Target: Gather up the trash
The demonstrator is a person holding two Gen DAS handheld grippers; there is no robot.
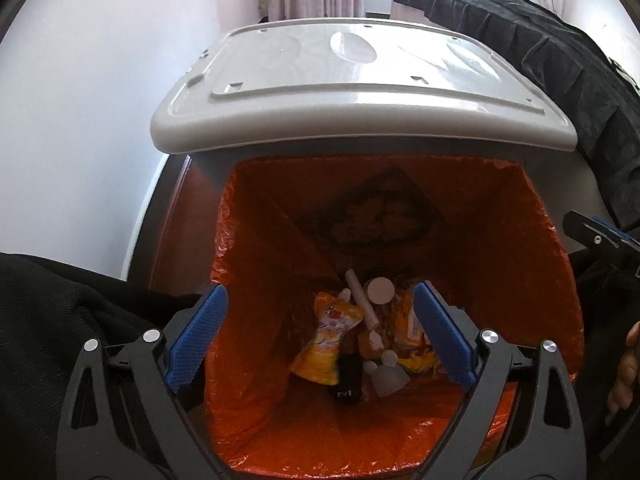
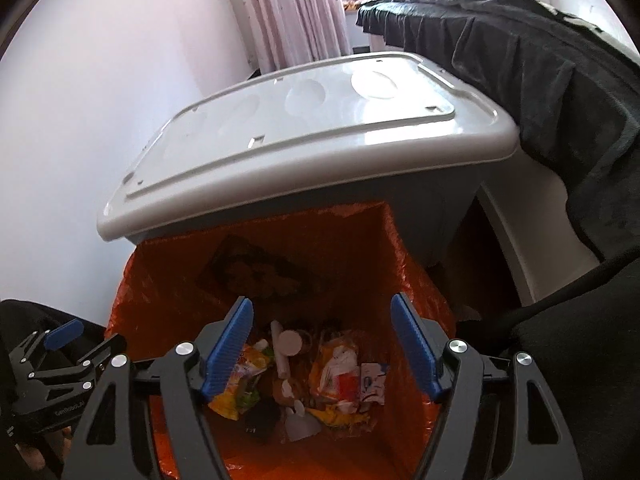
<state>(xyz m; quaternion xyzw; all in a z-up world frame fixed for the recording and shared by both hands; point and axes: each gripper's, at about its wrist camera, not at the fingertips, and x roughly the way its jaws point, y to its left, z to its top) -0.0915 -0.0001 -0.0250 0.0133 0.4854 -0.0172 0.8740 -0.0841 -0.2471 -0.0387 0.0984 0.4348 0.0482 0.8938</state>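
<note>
I see both fingers spread, empty: left gripper (image 1: 320, 334), right gripper (image 2: 322, 346). Below them, white plastic tube (image 1: 362, 300) lies lengthwise, pointing away, in orange-lined grey bin (image 1: 532, 280).

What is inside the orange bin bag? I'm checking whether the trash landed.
Orange bin bag holds yellow wrappers, a white tube, a round white lid; anything beneath stays hidden.

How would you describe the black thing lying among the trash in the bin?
Look into the grey bin lined with an orange bag. At the bottom, right of the yellow snack wrapper, lies a small black item, the only dark piece there.
</note>
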